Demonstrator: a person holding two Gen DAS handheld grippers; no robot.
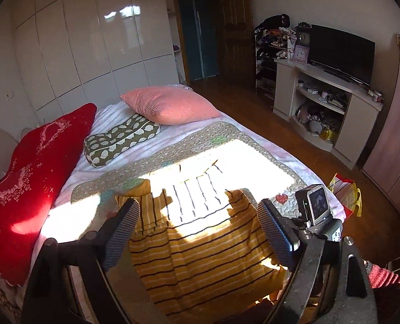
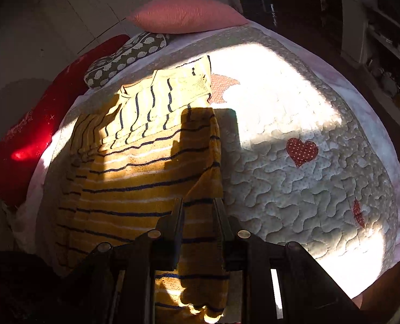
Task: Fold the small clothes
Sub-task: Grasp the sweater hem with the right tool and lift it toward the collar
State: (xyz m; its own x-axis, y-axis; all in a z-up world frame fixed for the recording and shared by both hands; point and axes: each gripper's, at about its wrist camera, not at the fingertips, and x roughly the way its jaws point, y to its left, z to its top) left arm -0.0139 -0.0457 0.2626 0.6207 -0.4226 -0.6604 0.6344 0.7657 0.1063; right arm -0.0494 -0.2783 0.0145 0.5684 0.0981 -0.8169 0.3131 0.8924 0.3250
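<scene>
Mustard striped top (image 2: 145, 178) — near hem hidden behind right tongs (image 2: 198, 229).

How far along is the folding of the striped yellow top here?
Early. The striped yellow top lies on the quilt, far end doubled back with stripes running crosswise, so one fold looks started. The right gripper pinches its right edge; the left gripper is open above it. Remaining folds are undone.

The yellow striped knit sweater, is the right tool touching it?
Touching: the right wrist view shows the right tool pinching the yellow striped knit sweater.
</scene>
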